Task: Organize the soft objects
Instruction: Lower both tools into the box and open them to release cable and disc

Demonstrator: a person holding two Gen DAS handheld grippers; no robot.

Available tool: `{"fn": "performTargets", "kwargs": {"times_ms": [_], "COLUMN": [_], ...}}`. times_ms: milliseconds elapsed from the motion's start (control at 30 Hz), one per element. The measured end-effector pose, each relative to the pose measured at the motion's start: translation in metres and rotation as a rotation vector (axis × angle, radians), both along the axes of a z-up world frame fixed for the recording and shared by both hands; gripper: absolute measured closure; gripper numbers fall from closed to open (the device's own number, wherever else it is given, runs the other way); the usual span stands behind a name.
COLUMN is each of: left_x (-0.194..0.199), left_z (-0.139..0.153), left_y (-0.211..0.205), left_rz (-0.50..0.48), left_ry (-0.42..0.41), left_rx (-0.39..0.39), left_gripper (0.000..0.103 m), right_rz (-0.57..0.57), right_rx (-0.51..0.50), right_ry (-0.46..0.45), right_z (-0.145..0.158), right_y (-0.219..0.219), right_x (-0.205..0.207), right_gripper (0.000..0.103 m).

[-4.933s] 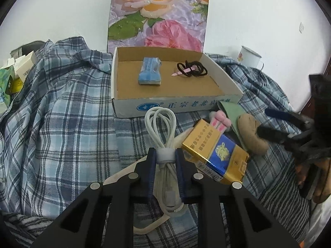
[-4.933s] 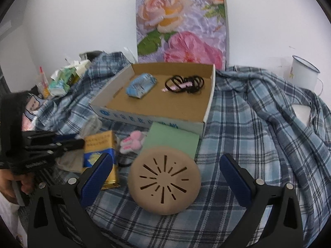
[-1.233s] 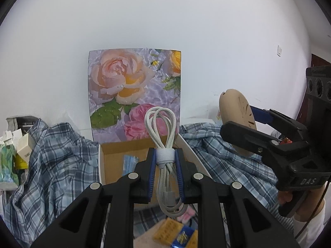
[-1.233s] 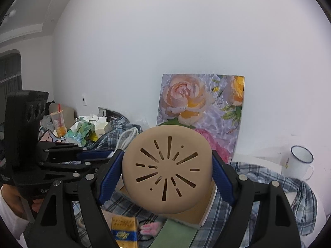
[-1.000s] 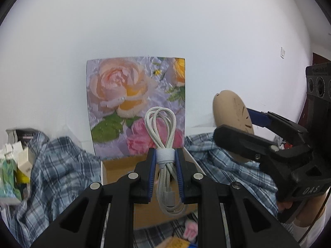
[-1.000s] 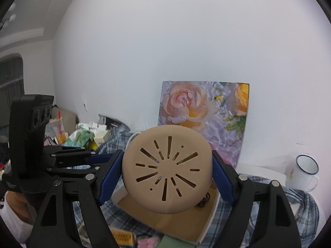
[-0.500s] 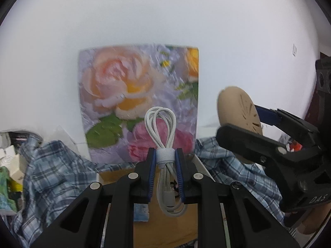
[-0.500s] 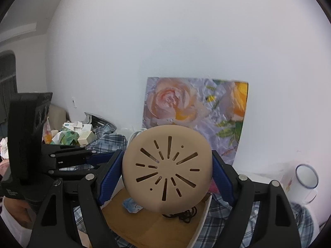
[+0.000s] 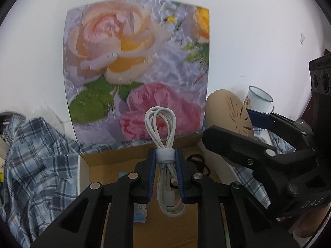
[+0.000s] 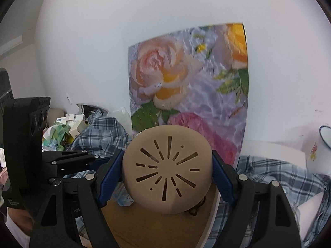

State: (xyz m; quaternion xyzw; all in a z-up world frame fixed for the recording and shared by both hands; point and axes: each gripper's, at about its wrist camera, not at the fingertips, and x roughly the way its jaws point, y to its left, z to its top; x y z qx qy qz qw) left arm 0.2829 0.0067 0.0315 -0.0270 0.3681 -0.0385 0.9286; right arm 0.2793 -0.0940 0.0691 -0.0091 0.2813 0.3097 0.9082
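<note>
My left gripper (image 9: 165, 163) is shut on a coiled white cable (image 9: 163, 128) bound with a grey strap, held over the open cardboard box (image 9: 103, 161). My right gripper (image 10: 167, 172) is shut on a round beige slotted pad (image 10: 167, 165), held over the same box (image 10: 144, 225); that pad also shows in the left wrist view (image 9: 227, 111). Inside the box lie a blue tissue pack (image 9: 139, 212) and black hair ties (image 9: 196, 161), both partly hidden by the fingers.
A floral board (image 9: 136, 66) leans on the white wall behind the box. A blue plaid shirt (image 9: 37, 161) covers the surface around it. A white enamel mug (image 9: 258, 101) stands at the right. Small cartons and packets (image 10: 66, 128) are piled at the far left.
Both grippers have moved forward and lower toward the box, so the floral board looms larger. Each still holds its object.
</note>
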Motion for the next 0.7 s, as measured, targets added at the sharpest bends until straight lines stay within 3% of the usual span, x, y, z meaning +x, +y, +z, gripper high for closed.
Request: {"fn": "performTargets", "kwargs": {"times_ms": [300,700], "left_x": [0.013,0.018], "left_z": [-0.031,-0.049], "left_y": [0.007,0.009], "left_rz": [0.004,0.004], "left_ry": [0.080,0.146], "left_rx": [-0.007,-0.007], "left_gripper": [0.083,0.083], "right_rz": [-0.006,-0.006], "right_rx": [-0.022,-0.061], "right_ry": [0.075,0.190], "right_z": [-0.031,-0.063], "right_y": [0.002,0.011], "right_x": [0.015,0.028], "right_gripper": [0.023,0.022]}}
